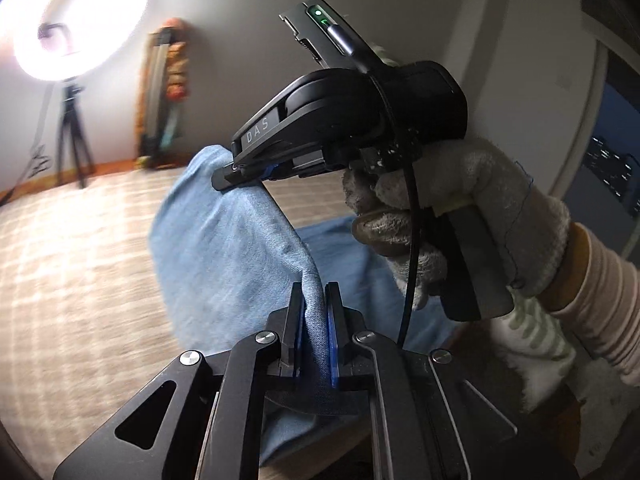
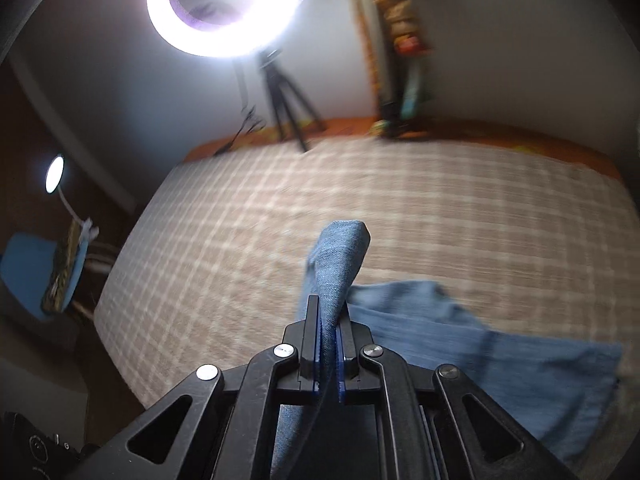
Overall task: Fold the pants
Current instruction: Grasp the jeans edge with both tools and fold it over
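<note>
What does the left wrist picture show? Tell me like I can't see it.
The left gripper is shut on blue pants, lifted above a checked bed. The right gripper, in a gloved hand, pinches the same edge farther along. A ring light glows behind.

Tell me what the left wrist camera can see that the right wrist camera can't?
Only the left wrist view shows the other tool: the right gripper pinching the blue pants, held by a gloved hand, plus a dark window.

Only the right wrist view shows a small round lamp, a blue chair, and the rest of the pants lying flat on the checked bedcover.

Both show the bright ring light on its tripod, and each camera's own gripper, like the left gripper, shut on the pants.
</note>
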`<state>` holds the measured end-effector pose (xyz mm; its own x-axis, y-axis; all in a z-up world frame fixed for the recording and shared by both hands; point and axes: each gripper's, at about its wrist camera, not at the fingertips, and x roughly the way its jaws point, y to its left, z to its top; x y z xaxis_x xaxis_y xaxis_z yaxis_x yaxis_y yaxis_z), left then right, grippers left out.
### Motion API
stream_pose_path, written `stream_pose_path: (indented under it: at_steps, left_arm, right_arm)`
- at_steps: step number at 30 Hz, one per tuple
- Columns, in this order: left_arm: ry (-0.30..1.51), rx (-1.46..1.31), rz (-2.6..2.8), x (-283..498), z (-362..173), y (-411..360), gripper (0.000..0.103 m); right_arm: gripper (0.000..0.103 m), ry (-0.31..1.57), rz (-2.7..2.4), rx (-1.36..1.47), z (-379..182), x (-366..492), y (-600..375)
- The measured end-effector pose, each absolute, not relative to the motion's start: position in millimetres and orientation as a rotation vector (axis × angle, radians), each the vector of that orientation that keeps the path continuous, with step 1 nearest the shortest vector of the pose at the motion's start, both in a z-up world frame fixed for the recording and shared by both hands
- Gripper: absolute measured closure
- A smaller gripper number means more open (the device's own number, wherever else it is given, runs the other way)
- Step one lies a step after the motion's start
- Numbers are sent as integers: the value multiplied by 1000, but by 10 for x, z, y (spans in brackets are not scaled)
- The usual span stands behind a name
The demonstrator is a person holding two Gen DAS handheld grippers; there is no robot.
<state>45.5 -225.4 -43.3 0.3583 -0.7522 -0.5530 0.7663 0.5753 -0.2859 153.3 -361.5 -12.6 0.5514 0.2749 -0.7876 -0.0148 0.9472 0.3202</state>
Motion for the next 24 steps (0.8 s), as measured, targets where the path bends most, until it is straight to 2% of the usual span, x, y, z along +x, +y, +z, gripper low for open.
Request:
stream_pose_path:
  at_steps: [12, 24]
  left_arm:
    - [711, 117, -1156, 161, -408, -3258, 95]
    - [779, 188, -1245, 42, -673, -3962, 95]
  right_arm:
    - [100, 910, 33, 377, -109, 861, -4782]
    - [101, 910, -45, 426, -348, 577, -5487]
